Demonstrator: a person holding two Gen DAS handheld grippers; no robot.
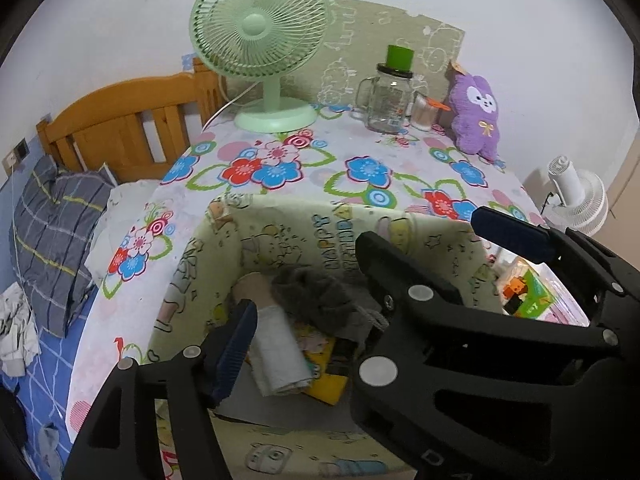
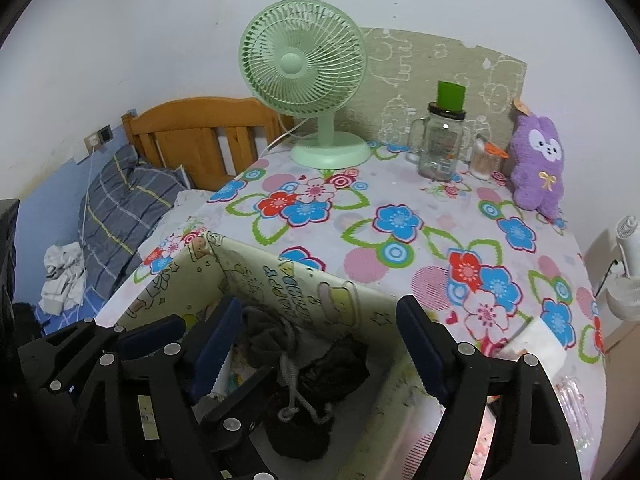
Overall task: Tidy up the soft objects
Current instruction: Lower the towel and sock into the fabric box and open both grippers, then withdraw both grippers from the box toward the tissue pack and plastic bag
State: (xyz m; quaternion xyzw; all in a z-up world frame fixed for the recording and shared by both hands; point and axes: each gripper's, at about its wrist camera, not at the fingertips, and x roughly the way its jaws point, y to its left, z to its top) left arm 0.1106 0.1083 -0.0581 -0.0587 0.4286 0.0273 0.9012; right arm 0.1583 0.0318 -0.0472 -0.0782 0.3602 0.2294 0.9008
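Note:
A yellow cartoon-print fabric box (image 1: 280,224) stands on the flowered table, also in the right wrist view (image 2: 316,284). Inside lie a rolled white cloth (image 1: 280,356), a grey fluffy item (image 1: 312,292) and dark soft items with a grey cord (image 2: 292,376). A purple plush bunny (image 1: 476,116) leans at the table's back right, also seen in the right wrist view (image 2: 538,164). My left gripper (image 1: 372,304) is open over the box, empty. My right gripper (image 2: 320,348) is open over the box beside it, empty.
A green desk fan (image 1: 260,40), a glass jar with a green lid (image 1: 390,96) and a small cup (image 1: 424,110) stand along the back. A wooden bed headboard (image 1: 120,116) and grey pillow (image 1: 56,236) are to the left. A white fan (image 1: 576,196) is to the right.

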